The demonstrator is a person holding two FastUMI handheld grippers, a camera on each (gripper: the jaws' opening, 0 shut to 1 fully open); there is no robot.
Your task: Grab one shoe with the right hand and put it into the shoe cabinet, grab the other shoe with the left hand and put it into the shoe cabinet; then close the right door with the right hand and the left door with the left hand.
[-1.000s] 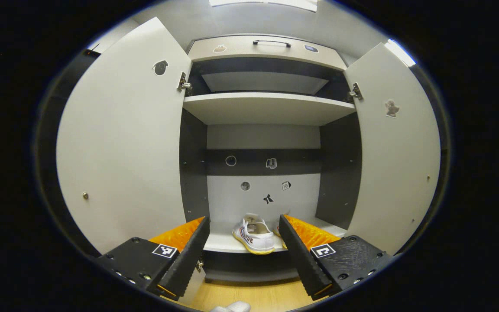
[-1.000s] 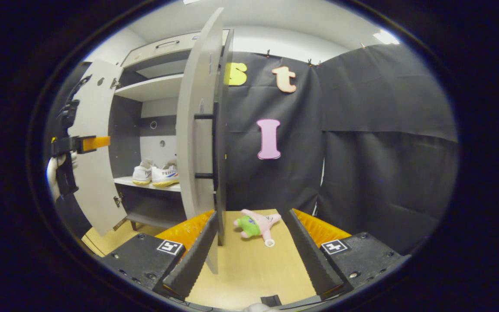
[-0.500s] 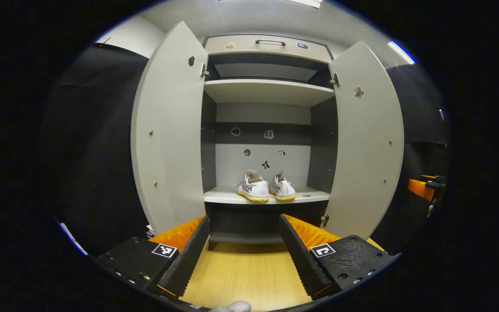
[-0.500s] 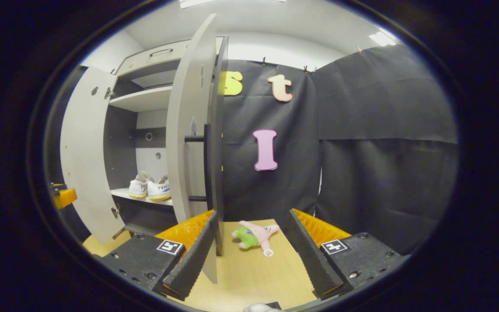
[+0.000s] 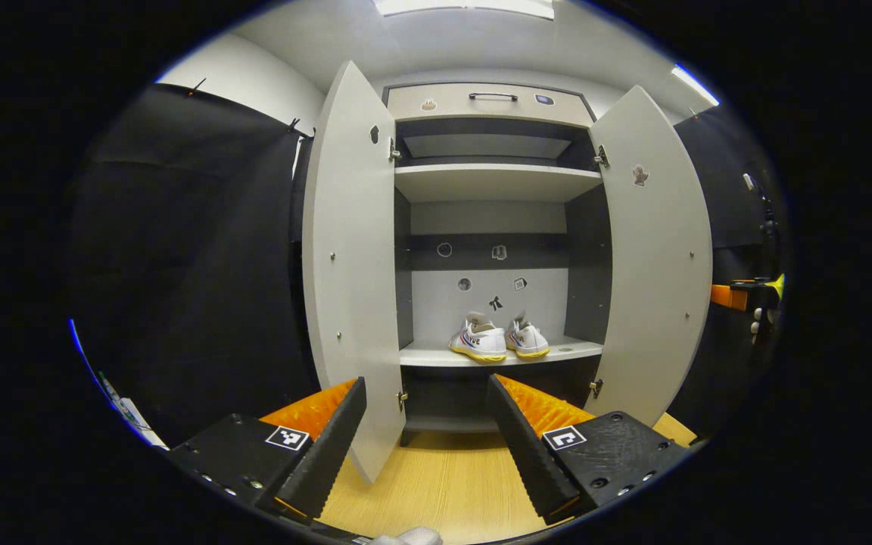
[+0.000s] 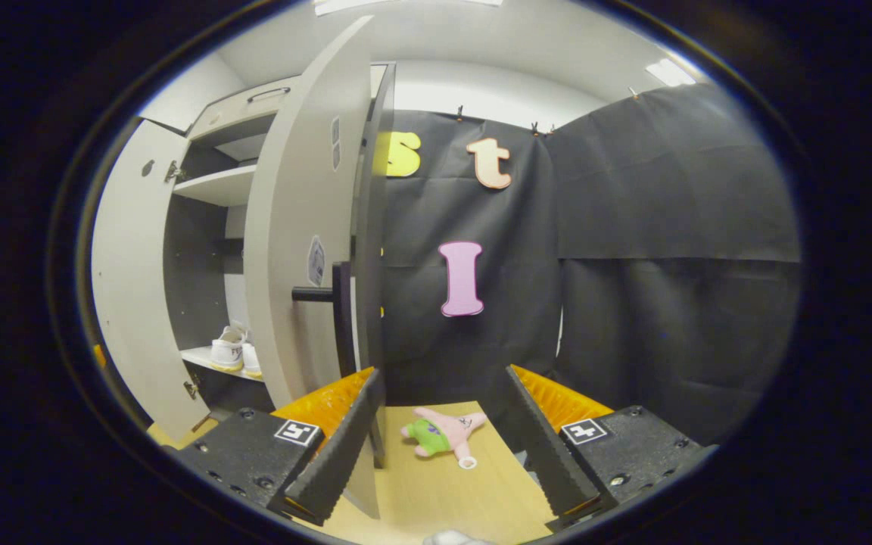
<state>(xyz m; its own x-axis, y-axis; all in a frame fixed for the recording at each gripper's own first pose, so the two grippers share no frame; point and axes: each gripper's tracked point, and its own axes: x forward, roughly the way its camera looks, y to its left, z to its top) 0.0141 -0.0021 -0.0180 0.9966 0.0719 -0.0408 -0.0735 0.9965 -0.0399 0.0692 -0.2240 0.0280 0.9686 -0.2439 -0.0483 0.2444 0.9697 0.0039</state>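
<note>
Shoes (image 5: 498, 342) side by side on cabinet shelf (image 5: 436, 354), heels outward, toes inward

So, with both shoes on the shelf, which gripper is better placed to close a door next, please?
Right. The right gripper, open, sits beside the right door with its handle close ahead; the left gripper faces the cabinet from farther back.

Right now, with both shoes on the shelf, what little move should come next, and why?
Probably the right gripper should ease left against the right door and push it shut. Both shoes already sit side by side on the shelf, both doors stand open, and this gripper is open and empty beside that door's outer face, near its handle. The left door would follow.
</note>
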